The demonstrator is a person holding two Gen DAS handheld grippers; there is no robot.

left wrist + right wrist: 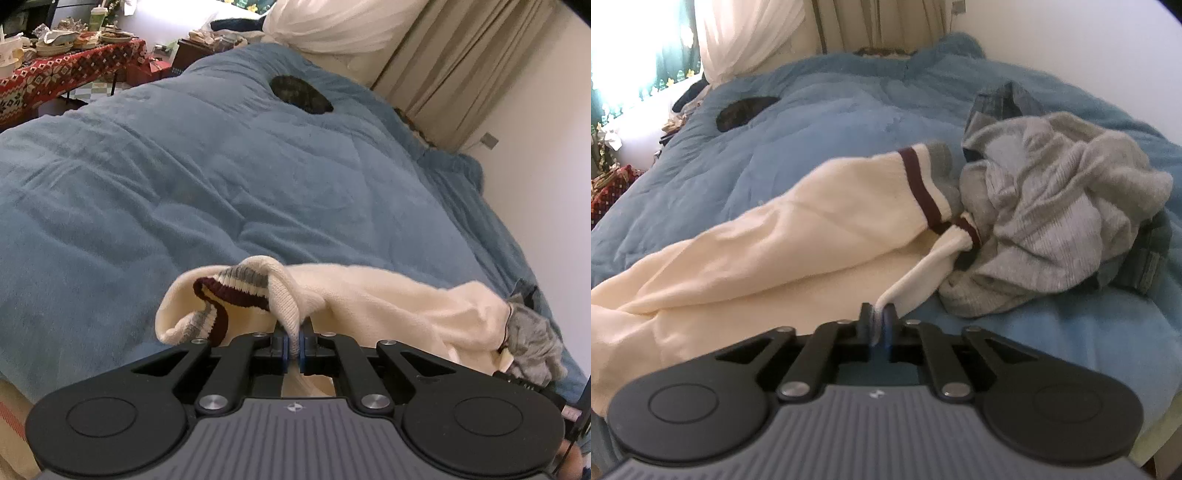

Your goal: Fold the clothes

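The cream sweater (746, 258) is lying crumpled across the near edge of the bed (184, 177), on its blue duvet, with one striped cuff (923, 184) resting against a heap of grey clothes (1052, 206). The left tongs (293, 339) are clamped tight on a fold of cream knit near the striped neckband (229, 291), and the right tongs (877, 325) are pinching a thin edge of the same sweater, just beside the grey heap. The step in hand is probably lifting and spreading the sweater flat before any fold. To do it well, both hands should be drawing apart evenly and rising together, so the knit is shaking out without stretching; the right grip looks shallow and may be slipping, so tension should be building gently. The cuff should be pulling clear of the grey heap rather than dragging it along.
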